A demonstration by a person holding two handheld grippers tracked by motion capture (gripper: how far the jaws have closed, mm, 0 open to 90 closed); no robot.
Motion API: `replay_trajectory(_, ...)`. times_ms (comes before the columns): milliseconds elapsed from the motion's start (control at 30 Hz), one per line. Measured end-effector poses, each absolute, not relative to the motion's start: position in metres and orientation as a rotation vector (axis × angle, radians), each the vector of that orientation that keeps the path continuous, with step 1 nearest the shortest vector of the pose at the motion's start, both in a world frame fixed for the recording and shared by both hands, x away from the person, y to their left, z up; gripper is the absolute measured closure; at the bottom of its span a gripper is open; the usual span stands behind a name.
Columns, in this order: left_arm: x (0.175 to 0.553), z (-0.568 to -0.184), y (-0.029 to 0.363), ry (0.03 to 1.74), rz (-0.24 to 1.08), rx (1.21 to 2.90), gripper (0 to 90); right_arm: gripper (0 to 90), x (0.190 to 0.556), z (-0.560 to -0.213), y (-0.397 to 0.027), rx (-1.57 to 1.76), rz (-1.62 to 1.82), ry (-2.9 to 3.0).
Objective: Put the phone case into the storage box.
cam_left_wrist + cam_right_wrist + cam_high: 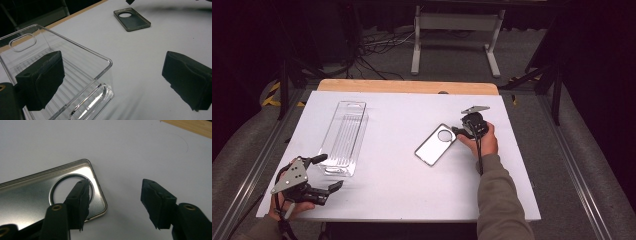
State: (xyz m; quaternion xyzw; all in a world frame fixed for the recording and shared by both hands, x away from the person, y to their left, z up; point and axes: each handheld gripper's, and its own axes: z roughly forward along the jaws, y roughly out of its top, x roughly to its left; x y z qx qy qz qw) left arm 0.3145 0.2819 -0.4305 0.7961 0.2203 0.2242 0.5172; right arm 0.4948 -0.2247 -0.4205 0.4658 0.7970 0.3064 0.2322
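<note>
High view looks forward and down over the white table [397,195]; both gripper views sit close to its surface, sharing the metal lid [132,19].

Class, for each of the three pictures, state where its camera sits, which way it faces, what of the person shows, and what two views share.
High view: above the person's side, looking forward and down on the white table; both forearms, left claw, right claw.
Left gripper view: rides the left claw, open beside the clear plastic tray, facing across the table.
Right gripper view: rides the right claw, looking down, one jaw over the grey phone case with round hole.
Shared: all three show that case.
</note>
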Motion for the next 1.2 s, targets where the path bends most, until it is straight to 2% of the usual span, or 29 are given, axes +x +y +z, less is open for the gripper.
replay_trajectory(333, 0.315, -0.432, 0.281, 0.527, 0.526, 1.919, 5.0, 54.9, 0.503, -0.433, -0.225, 1.316, 0.808, 2.24)
replay_trajectory(800, 0.315, -0.432, 0.281, 0.521, 0.508, 1.921, 5.2, 84.3, 0.505, -0.435, -0.214, 1.265, 0.728, 2.331)
replay_trajectory(1200, 0.316, -0.432, 0.282, 0.515, 0.489, 1.933, 5.3, 87.9, 0.515, -0.429, -0.204, 1.17, 0.539, 2.435)
